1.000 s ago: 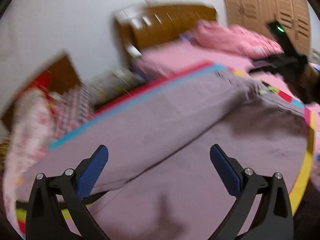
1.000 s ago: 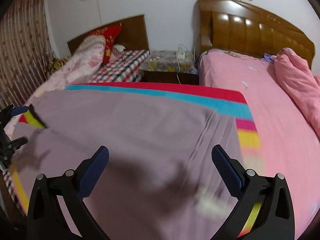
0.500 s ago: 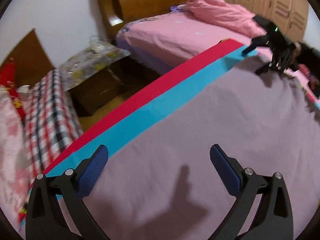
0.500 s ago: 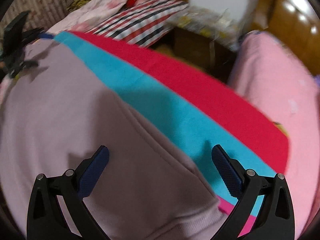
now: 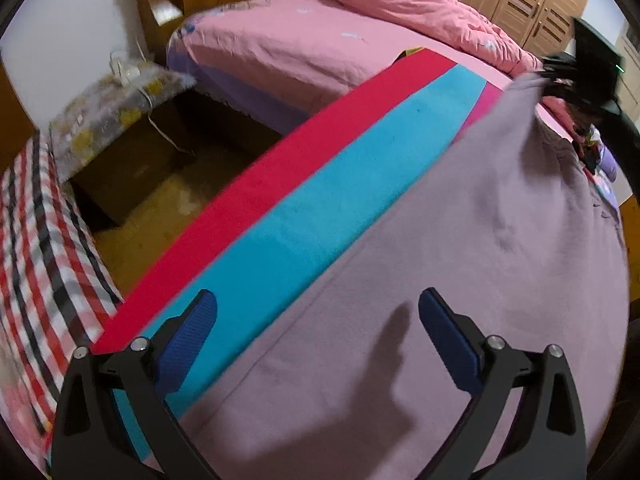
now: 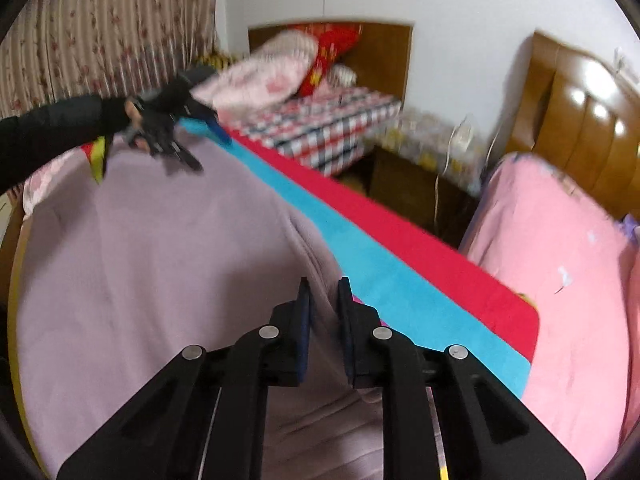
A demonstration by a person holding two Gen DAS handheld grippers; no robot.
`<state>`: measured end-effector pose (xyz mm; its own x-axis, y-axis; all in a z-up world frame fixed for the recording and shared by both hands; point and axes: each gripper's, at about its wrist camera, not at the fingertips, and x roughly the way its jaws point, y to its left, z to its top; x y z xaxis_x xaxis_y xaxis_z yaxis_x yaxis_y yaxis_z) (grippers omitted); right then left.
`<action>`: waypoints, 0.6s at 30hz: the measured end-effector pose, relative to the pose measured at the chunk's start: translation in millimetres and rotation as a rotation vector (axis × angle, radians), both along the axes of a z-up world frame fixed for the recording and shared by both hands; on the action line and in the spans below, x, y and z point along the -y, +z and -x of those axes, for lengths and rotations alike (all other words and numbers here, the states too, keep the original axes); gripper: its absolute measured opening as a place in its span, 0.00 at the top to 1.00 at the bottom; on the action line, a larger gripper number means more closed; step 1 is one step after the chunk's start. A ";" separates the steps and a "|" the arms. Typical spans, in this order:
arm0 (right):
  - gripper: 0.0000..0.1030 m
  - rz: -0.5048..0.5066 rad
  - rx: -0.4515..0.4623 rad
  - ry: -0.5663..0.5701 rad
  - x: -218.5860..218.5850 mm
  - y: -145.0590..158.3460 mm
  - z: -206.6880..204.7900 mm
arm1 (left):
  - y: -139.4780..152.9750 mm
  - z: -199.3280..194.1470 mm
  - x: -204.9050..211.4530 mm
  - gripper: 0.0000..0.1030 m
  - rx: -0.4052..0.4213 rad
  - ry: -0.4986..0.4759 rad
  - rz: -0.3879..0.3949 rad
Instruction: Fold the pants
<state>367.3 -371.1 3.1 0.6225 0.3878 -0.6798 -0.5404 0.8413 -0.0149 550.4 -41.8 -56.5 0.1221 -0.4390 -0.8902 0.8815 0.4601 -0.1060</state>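
Right gripper (image 6: pixel 323 300) pinches the pants (image 6: pixel 160 260), apparently (left gripper (image 5: pixel 318 320) wide).

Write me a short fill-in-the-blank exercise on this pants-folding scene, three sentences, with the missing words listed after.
1. The right gripper has just been closing and now pinches a raised fold of the ______ pants.
2. The left gripper has jaws standing ______, with nothing pressed between the pads.
3. Beside the pants on the striped mat, the blue band lies next to a ______ band.

Missing words: mauve; open; red
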 end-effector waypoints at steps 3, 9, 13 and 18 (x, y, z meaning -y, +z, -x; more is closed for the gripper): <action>0.84 0.008 0.048 -0.038 -8.1 11.1 26.5 | 9.7 15.2 -4.9 0.83 0.006 0.012 0.037; 0.84 0.040 0.129 -0.129 -18.5 37.0 76.0 | 80.6 106.1 -23.2 0.89 0.358 0.073 0.048; 0.84 0.023 0.191 -0.159 -29.9 56.5 129.9 | 121.2 196.8 -36.1 0.89 0.559 0.070 0.039; 0.84 -0.005 0.218 -0.202 -43.3 56.0 202.7 | 115.9 317.6 -60.4 0.89 0.669 0.079 0.018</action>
<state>164.6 -327.8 59.1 0.8187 0.2443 -0.5197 -0.3468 0.9317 -0.1084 232.8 18.6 59.3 0.6766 -0.4206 -0.6043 0.7241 0.5290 0.4425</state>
